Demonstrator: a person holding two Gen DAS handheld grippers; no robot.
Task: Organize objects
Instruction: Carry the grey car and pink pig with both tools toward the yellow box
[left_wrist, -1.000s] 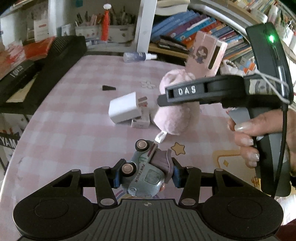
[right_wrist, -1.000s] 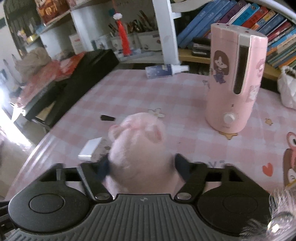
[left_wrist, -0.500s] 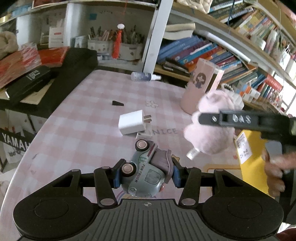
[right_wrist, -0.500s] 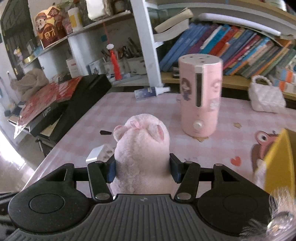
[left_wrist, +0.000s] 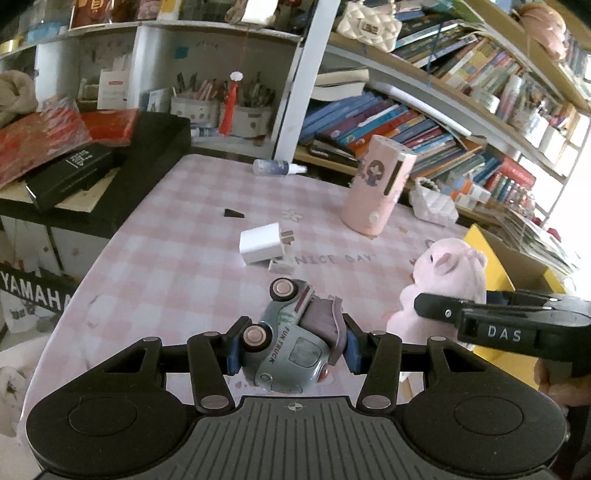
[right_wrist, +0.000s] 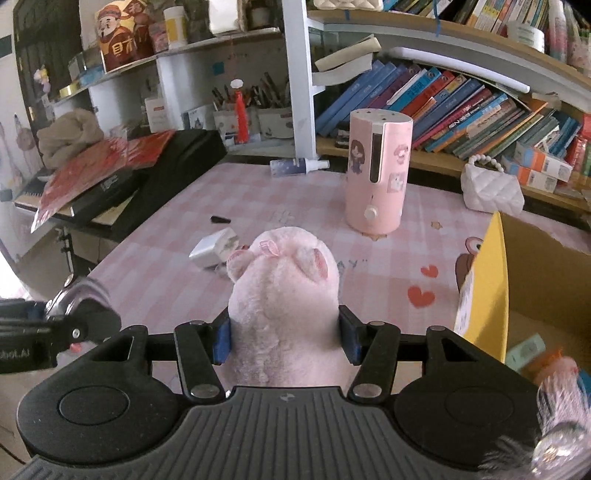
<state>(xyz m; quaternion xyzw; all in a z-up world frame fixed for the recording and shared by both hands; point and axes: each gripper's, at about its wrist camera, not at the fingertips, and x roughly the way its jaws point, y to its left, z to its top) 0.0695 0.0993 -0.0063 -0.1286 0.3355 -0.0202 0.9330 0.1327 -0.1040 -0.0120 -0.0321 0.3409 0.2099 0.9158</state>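
Our left tongs (left_wrist: 290, 349) clamp a grey-blue toy truck (left_wrist: 291, 347) lettered FUN TRUCK, tipped on its side and held above the pink checked table (left_wrist: 177, 266). Our right tongs (right_wrist: 283, 334) grip a pink plush pig (right_wrist: 284, 291) by its body, its head pointing away from us, also clear of the table. To the right stands an open yellow cardboard box (right_wrist: 487, 280). A white charger plug (left_wrist: 260, 248) lies on the table, with a pink humidifier (right_wrist: 376, 177) standing upright behind it.
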